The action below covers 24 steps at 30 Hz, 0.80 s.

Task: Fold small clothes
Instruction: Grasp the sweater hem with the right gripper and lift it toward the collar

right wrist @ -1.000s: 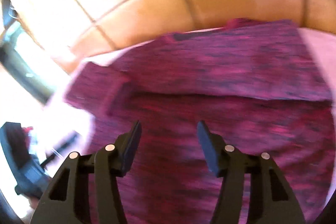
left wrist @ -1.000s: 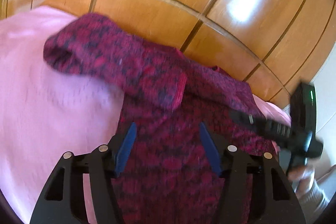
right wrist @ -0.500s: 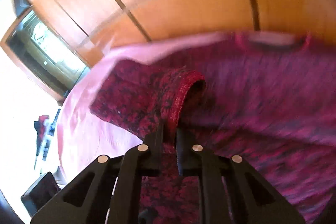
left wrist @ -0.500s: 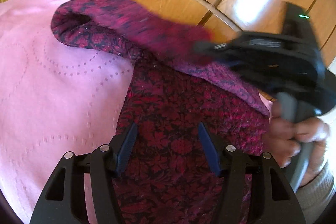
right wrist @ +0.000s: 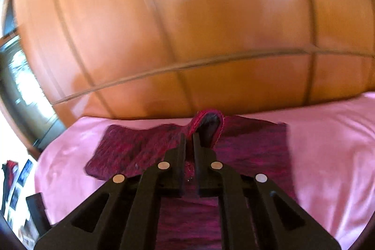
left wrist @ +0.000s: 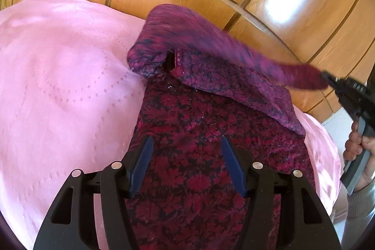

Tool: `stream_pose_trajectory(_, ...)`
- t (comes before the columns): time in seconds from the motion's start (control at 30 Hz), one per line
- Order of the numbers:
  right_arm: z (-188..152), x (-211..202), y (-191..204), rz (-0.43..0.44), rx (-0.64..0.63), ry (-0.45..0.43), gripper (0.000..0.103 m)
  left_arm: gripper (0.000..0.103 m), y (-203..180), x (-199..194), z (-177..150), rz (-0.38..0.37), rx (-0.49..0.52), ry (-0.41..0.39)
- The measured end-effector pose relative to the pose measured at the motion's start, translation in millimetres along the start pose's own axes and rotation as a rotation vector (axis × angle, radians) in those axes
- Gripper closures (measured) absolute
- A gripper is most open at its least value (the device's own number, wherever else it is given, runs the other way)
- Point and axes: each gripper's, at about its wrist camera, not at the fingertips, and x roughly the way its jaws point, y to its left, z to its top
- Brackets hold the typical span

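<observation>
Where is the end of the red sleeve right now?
The sleeve cuff is pinched in the right gripper, lifted over the garment on the pink bedspread.

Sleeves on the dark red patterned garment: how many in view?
2. One sleeve pulled across, cuff in the right gripper; the other sleeve folded flat beneath it.

Your right gripper (right wrist: 189, 139) has its jaws pressed together on the red-edged cuff of a dark red patterned garment (right wrist: 131, 151), and that cuff stands lifted in a loop just above the fingertips. The garment lies spread on a pink bedcover (right wrist: 328, 139), its body running under the gripper toward you. Behind the bed stands a glossy wooden panelled wall (right wrist: 187, 27); the view is blurred.
</observation>
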Motion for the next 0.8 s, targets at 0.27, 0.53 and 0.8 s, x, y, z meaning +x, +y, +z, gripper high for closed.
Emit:
stream_pose_trajectory(0.27, -23, 33, -91, -0.155, 0.144, 0.103, 0.099, 0.044, -10, 10, 13, -0.017, 0.026, 0.017)
stream_pose_trajectory(0.53, -44, 46, -110, -0.130, 0.218, 0.147, 0.099, 0.039, -7, 35, 56, -0.092, -0.075, -0.020)
stream_pose_trajectory(0.8, -49, 47, -102, -0.211, 0.143, 0.133, 0.099, 0.055, 20, 65, 61, 0.029, -0.206, 0.017)
